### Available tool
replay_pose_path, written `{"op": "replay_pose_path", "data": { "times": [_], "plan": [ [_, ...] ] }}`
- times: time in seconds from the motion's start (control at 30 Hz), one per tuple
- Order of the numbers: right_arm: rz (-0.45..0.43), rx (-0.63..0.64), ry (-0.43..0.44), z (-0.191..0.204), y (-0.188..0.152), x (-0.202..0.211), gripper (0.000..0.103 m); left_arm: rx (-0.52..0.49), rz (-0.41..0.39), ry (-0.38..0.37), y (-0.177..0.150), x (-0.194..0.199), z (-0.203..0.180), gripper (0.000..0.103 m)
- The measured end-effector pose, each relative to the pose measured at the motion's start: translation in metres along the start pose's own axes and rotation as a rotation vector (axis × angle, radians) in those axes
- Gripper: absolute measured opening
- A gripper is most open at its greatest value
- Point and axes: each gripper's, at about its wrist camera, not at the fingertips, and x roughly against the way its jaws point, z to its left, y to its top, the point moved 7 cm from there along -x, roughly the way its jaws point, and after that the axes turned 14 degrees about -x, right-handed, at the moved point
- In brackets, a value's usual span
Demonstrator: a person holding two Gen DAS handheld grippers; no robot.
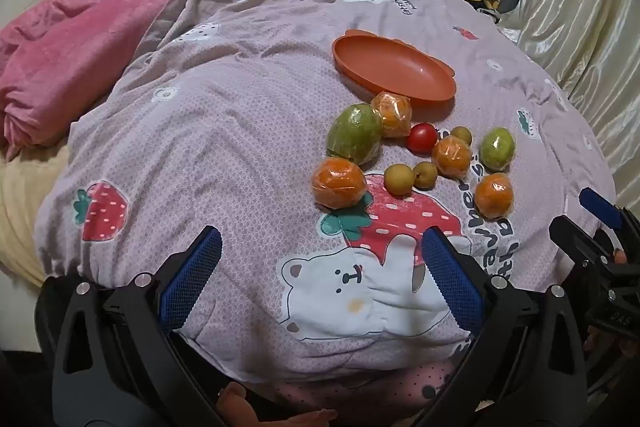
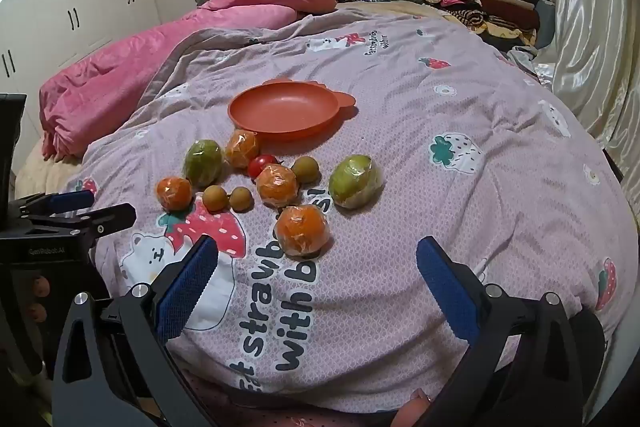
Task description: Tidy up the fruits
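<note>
— Since nothing is picked yet, why hover so low?
— I hold both grippers, left [image 1: 320, 279] and right [image 2: 318, 277], spread wide and empty, tilted at the fruits [image 2: 276, 185] loose on the quilt [image 2: 440, 187]; the plate [image 2: 286, 113] beyond waits bare.

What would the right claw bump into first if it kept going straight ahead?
Probably the nearest wrapped orange, lying on the quilt just ahead of the open right claw. Depth is hard to judge; it might hit quilt first.
</note>
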Motion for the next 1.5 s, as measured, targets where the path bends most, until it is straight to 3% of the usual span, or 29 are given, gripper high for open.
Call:
{"op": "replay_pose_path", "data": {
  "times": [1.5],
  "plan": [
    [-0.016, -0.008, 0.008, 0.0012, -0.0033, 0.0013, 0.099, 0.006, -0.019, -0.016, -0.0009, 0.0023, -0.0007, 0.094]
  ]
}}
